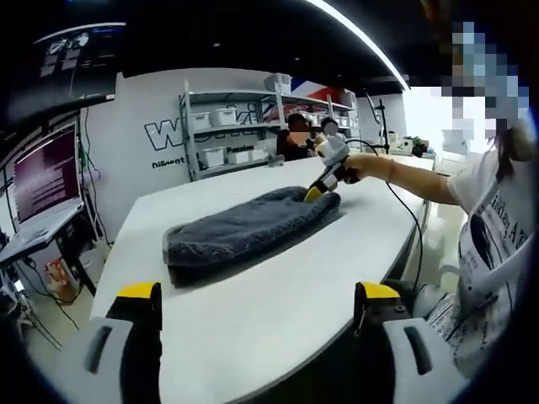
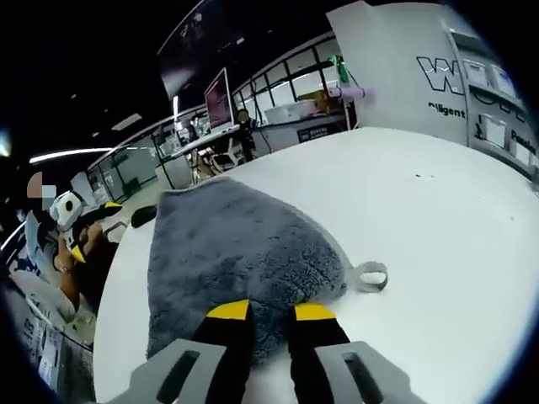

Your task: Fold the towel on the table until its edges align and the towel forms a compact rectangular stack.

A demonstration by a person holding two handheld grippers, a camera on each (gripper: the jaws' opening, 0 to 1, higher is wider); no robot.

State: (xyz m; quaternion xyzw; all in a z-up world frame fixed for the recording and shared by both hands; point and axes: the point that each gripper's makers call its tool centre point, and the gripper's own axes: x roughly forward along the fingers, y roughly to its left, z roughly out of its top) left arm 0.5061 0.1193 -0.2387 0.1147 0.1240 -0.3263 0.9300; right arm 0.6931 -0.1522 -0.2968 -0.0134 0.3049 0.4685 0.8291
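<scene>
Right hand-held gripper [image 2: 269, 313] clenched on towel [image 2: 227, 261] edge at its 12 o'clock; left hand-held gripper [image 1: 257, 295] released, well back, towel's long axis toward 1 o'clock.

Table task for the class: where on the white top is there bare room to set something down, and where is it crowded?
Bare: the table between the left gripper and the grey towel, and the wide stretch beyond the towel's loop toward the wall. Crowded: the towel's far end, where the right gripper grips it.

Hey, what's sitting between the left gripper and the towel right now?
Nothing: bare white table separates the left gripper from the grey towel, as the left gripper view shows.
</scene>
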